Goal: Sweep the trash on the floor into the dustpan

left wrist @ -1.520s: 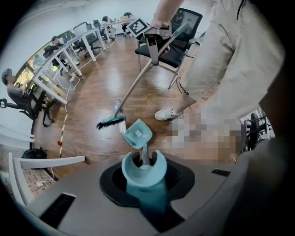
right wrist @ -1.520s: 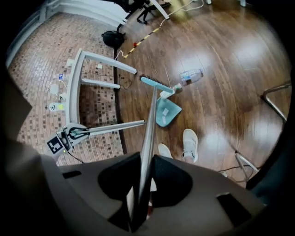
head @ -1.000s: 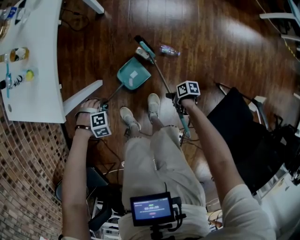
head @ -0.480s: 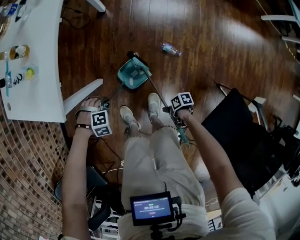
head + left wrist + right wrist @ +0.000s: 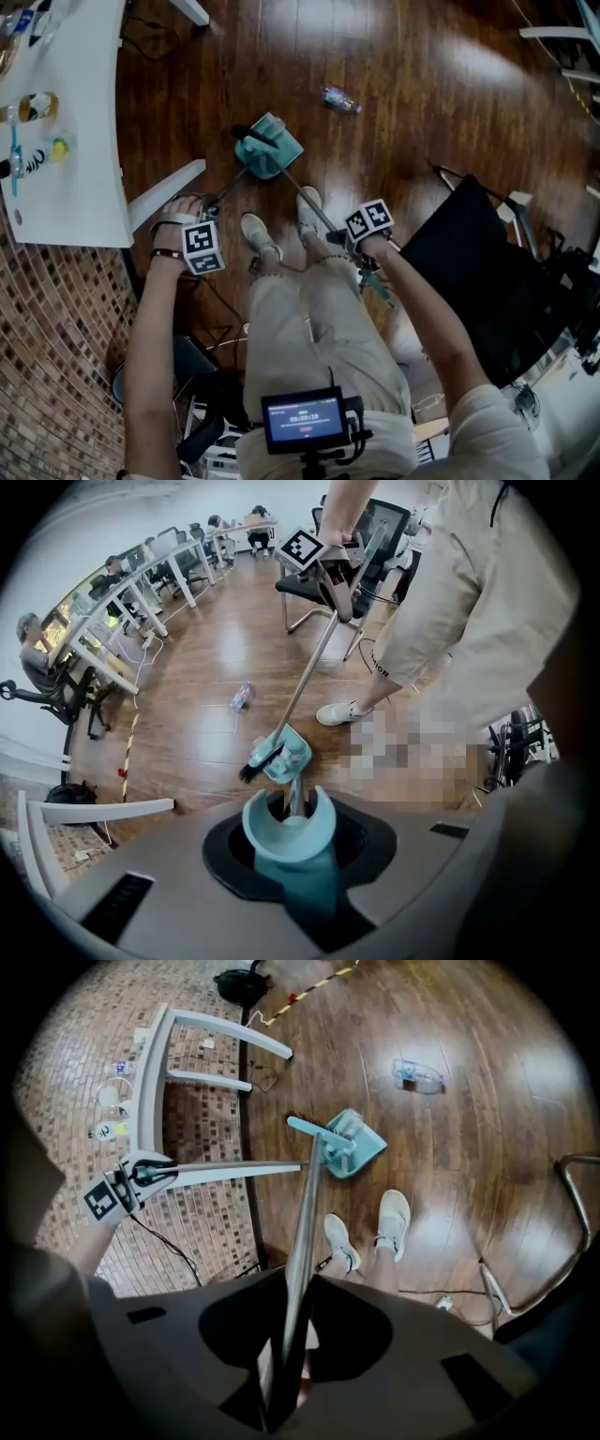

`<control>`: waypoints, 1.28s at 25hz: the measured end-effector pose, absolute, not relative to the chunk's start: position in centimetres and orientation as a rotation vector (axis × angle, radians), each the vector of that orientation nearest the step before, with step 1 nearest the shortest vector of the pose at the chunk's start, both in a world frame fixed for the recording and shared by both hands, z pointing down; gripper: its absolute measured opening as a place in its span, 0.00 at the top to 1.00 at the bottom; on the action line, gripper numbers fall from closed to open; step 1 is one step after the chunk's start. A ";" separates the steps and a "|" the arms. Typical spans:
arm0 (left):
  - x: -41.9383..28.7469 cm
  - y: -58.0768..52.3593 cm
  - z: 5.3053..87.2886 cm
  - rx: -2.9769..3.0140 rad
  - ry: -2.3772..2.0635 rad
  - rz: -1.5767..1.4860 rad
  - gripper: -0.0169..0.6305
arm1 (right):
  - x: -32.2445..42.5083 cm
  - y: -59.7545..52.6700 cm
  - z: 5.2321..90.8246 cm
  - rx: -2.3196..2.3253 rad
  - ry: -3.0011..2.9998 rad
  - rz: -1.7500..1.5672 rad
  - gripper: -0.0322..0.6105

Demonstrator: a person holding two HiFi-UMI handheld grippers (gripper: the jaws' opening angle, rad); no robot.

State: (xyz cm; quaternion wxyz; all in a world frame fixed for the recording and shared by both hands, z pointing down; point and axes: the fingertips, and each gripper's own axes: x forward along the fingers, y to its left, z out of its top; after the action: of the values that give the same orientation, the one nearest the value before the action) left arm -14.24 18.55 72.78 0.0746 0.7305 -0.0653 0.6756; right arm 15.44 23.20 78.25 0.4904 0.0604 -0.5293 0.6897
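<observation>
Jaws: left gripper (image 5: 292, 841) narrow, clamped on dustpan (image 5: 274, 155) handle; right gripper (image 5: 286, 1372) clamped on broom (image 5: 305, 192) pole | Trash: bottle (image 5: 340, 98) on floor, far right of dustpan, well apart; broom head over dustpan | Risk: a hard sweep may roll bottle away; broom could tip dustpan | Views: gripper views show both grips; head view hides them under cubes

White desk (image 5: 86, 199), black chair (image 5: 469, 267), small lit screen (image 5: 305, 419)

Dark glossy wood floor (image 5: 422, 112), glare patches. White desk (image 5: 66, 141) left, brick-pattern flooring (image 5: 56, 319) alongside. Black chair (image 5: 469, 272) right.
</observation>
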 end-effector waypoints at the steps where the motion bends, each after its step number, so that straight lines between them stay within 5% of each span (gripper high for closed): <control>1: -14.2 18.6 72.8 2.193 -0.196 2.028 0.85 | 15.2 22.6 77.6 0.154 -1.306 1.690 0.79; 10: -14.3 18.9 73.0 2.192 -0.218 2.022 0.85 | 13.4 16.4 79.3 0.265 -1.372 1.683 0.79; 32: -14.1 19.0 73.0 2.201 -0.227 2.021 0.85 | 16.2 23.3 76.3 0.203 -1.204 1.862 0.79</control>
State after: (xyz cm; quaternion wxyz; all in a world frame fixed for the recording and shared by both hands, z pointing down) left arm -14.07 18.98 72.97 0.0722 0.7326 -0.0756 0.6726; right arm 16.22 23.31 76.27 0.4415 0.0819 -0.4851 0.7503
